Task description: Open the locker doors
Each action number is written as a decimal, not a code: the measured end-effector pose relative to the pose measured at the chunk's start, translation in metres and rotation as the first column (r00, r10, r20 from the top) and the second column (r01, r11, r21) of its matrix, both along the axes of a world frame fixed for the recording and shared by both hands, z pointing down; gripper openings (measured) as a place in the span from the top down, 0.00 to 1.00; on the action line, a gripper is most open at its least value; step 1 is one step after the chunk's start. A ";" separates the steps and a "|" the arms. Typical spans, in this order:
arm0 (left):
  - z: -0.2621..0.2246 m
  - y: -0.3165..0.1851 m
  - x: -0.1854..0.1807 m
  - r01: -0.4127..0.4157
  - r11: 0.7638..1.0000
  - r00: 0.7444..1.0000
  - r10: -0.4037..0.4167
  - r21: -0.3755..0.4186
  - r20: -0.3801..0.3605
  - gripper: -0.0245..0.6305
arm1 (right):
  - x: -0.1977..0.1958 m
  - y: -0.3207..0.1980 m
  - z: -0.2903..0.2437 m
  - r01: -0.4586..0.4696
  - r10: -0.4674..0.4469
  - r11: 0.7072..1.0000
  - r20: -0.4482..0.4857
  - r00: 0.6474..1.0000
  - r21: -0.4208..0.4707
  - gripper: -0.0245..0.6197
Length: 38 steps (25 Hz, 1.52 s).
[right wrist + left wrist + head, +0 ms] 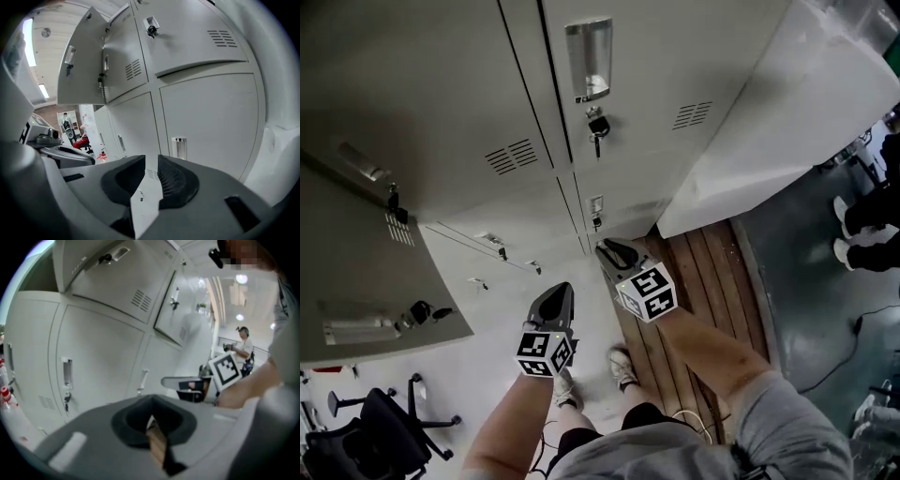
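Note:
A bank of grey lockers (637, 141) fills the head view. The upper door has a recessed handle (589, 58) with a key (597, 127) below it, and the door under it has a small lock (596, 208). At the left, one door (375, 309) stands swung open. My right gripper (609, 248) hangs in front of the lowest doors, its jaws a narrow gap apart with nothing between them (151, 161). A closed lower door with a handle (178, 147) lies just ahead of it. My left gripper (555, 292) is beside it, shut and empty (151, 404), facing closed lower doors (67, 373).
A white slab-like wall (769, 141) juts out right of the lockers above a wooden plank strip (712, 272). A black office chair (375, 431) stands at the lower left. Another person's shoes (853, 225) and a cable lie on the floor at the right. A person (243, 345) stands far off.

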State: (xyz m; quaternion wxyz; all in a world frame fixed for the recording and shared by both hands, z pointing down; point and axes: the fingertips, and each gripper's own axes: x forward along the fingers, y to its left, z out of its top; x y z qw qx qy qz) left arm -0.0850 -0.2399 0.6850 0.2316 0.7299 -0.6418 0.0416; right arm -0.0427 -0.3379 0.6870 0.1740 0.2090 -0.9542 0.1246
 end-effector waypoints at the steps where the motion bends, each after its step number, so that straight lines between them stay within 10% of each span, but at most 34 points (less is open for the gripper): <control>1: 0.006 -0.005 -0.003 0.004 1.000 1.000 -0.004 0.004 -0.003 0.96 | -0.003 -0.008 0.008 -0.009 0.009 1.000 -0.005 1.000 0.001 0.87; 17: 0.069 -0.058 -0.029 -0.006 0.999 1.000 0.007 0.042 -0.021 0.96 | -0.063 -0.094 0.054 -0.157 0.159 0.979 0.000 0.987 0.131 0.72; 38: 0.059 -0.038 -0.012 -0.033 0.997 0.999 0.034 0.065 -0.023 0.96 | -0.038 -0.051 0.054 -0.105 0.104 0.981 0.016 0.994 0.164 0.71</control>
